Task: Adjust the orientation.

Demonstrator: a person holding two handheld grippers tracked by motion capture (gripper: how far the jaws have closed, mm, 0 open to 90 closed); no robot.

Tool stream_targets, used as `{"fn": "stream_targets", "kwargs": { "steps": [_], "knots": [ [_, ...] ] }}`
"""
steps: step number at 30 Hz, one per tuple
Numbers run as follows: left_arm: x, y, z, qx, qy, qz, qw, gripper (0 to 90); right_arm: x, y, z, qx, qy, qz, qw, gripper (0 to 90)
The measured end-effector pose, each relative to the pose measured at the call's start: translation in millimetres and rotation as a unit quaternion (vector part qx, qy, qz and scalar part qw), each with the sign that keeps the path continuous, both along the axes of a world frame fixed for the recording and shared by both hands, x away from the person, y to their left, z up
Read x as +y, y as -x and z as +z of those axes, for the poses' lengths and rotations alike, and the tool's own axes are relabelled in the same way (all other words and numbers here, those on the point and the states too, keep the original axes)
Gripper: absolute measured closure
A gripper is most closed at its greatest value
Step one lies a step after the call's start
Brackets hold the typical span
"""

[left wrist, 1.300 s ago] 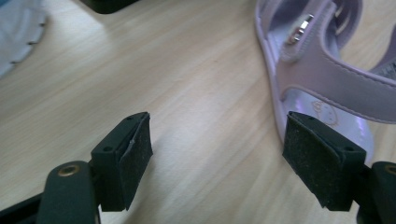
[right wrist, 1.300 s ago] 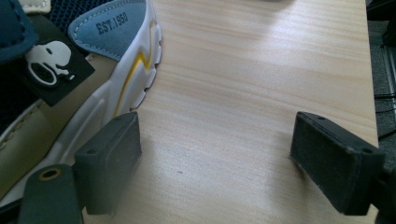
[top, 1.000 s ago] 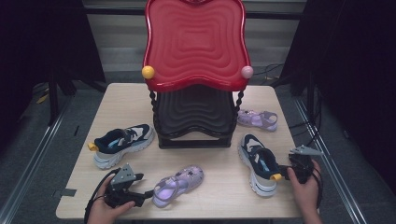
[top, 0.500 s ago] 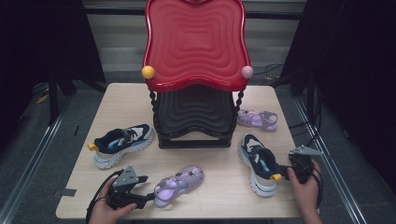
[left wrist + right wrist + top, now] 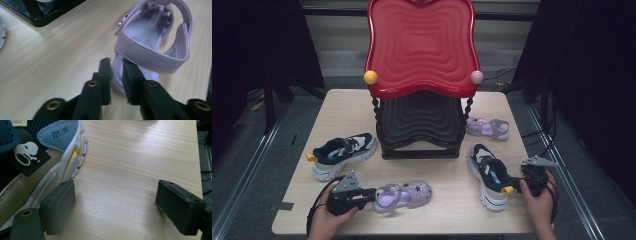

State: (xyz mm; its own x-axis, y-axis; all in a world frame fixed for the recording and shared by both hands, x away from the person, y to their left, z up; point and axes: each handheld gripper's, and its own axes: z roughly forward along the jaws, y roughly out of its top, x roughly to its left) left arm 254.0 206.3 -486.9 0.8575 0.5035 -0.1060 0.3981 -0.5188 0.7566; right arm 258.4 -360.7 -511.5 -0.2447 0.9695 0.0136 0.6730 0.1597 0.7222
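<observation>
Our left gripper (image 5: 116,65) jaws have just closed, pinching the lilac strapped sandal (image 5: 152,42) at its thin heel edge; it may slip when lifted. Right gripper (image 5: 116,207) jaws stand spread.

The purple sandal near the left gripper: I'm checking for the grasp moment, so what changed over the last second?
The left gripper has just closed its jaws on the heel edge of the purple sandal. The right gripper is open beside the navy sneaker, as before; the shoes haven't moved.
</observation>
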Motion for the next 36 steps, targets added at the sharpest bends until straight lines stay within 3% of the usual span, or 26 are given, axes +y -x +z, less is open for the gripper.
{"fn": "stream_targets", "kwargs": {
  "steps": [3, 5, 6, 8, 11, 14, 16, 17, 18, 19, 22, 27, 30, 36],
  "knots": [
    [-0.1, -3.4, -1.4, 0.002, -0.004, 0.000, 1.0000, 85.5, 0.0, 0.0, 0.0, 0.000, 0.000, 0.000, 1.0000, 15.8],
    [2.8, -4.8, -3.0, 0.007, 0.005, 0.001, 1.0000, 87.0, -0.1, -0.1, 0.0, 0.000, 0.000, 0.000, 1.0000, 15.8],
    [4.8, -5.0, -1.7, -0.001, -0.006, 0.003, 1.0000, 87.7, -0.1, -0.1, 0.0, 0.000, 0.000, 0.000, 1.0000, 15.8],
    [7.1, -4.8, -1.0, -0.008, -0.003, 0.003, 1.0000, 86.9, -0.1, -0.1, 0.0, 0.000, 0.000, 0.001, 1.0000, 15.8],
    [11.3, -4.3, -0.2, -0.021, -0.013, 0.019, 0.9995, 70.1, -0.1, -0.1, 0.0, 0.000, 0.000, 0.001, 1.0000, 15.8],
    [19.9, -3.3, 0.8, -0.016, 0.005, 0.029, 0.9994, 54.3, -0.1, -0.1, 0.0, 0.000, 0.000, 0.000, 1.0000, 15.8],
    [23.6, -0.6, 1.5, -0.014, 0.013, 0.014, 0.9997, 51.9, -0.1, -0.1, 0.0, 0.000, 0.000, 0.000, 1.0000, 15.8],
    [23.9, 0.6, 1.2, -0.009, 0.015, 0.009, 0.9998, 46.1, -0.1, -0.2, 0.0, 0.000, 0.000, 0.001, 1.0000, 15.8],
    [21.8, 4.9, -0.6, -0.001, 0.017, -0.007, 0.9998, 44.4, -0.1, -0.3, 0.0, 0.000, 0.000, 0.001, 1.0000, 15.8],
    [21.8, 4.9, -0.6, -0.001, 0.017, -0.007, 0.9998, 42.6, -0.1, -0.3, 0.0, 0.000, 0.000, 0.001, 1.0000, 15.8],
    [15.1, 12.8, -5.9, 0.000, 0.003, -0.031, 0.9995, 37.0, -0.1, -0.3, 0.0, 0.000, 0.000, 0.001, 1.0000, 15.8],
    [3.8, 14.4, -9.7, -0.007, -0.008, -0.034, 0.9994, 31.4, -0.1, -0.3, 0.0, 0.000, 0.000, 0.001, 1.0000, 15.8],
    [-9.4, 11.0, -13.9, -0.012, -0.017, -0.049, 0.9986, 28.3, -0.1, -0.3, 0.0, 0.000, 0.000, 0.001, 1.0000, 15.8],
    [-17.4, 8.6, -18.0, -0.015, -0.025, -0.054, 0.9981, 27.1, -0.2, -0.4, 0.0, 0.000, 0.000, 0.002, 1.0000, 15.7]
  ]
}}
